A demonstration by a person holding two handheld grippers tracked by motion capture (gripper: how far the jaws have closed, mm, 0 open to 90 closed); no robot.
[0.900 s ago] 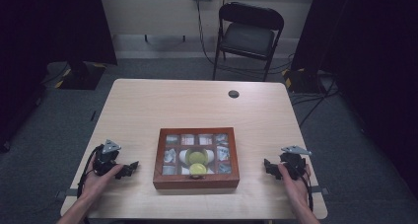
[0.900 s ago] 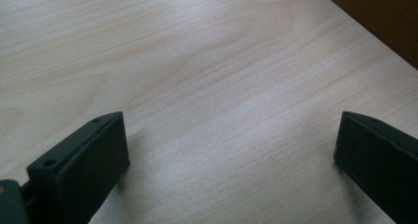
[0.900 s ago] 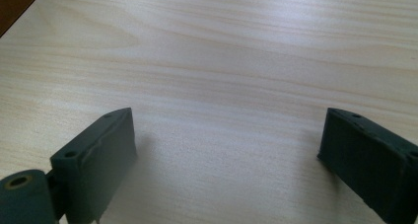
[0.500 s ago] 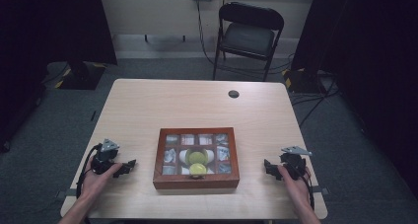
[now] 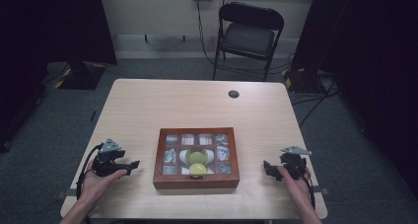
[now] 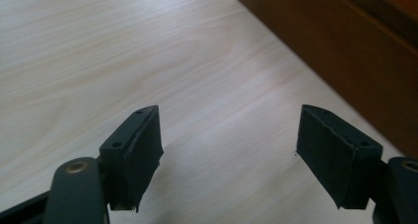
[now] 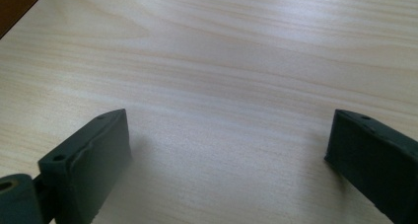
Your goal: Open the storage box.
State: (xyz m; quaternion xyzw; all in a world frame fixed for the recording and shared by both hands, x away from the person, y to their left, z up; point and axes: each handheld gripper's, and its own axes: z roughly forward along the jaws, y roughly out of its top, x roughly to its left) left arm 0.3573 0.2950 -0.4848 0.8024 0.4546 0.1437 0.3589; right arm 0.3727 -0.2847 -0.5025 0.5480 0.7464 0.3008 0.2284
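I've got both claws resting on the pale wooden table (image 5: pixel 197 100), left gripper (image 5: pixel 129 166) spread, right gripper (image 5: pixel 268 168) spread, nothing pinched. The glass-lidded wooden box (image 5: pixel 196 158) sits between them; a black folding chair (image 5: pixel 249 36) stands beyond.

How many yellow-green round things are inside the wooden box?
2. One ball lies in the middle of the box; the other ball lies just nearer the person, at the front. More may be hidden.

The wooden box (image 6: pixel 345 51) is cut off at the frame edge in the left gripper view; its compartments' pale contents (image 5: pixel 171 156) are too small to identify.
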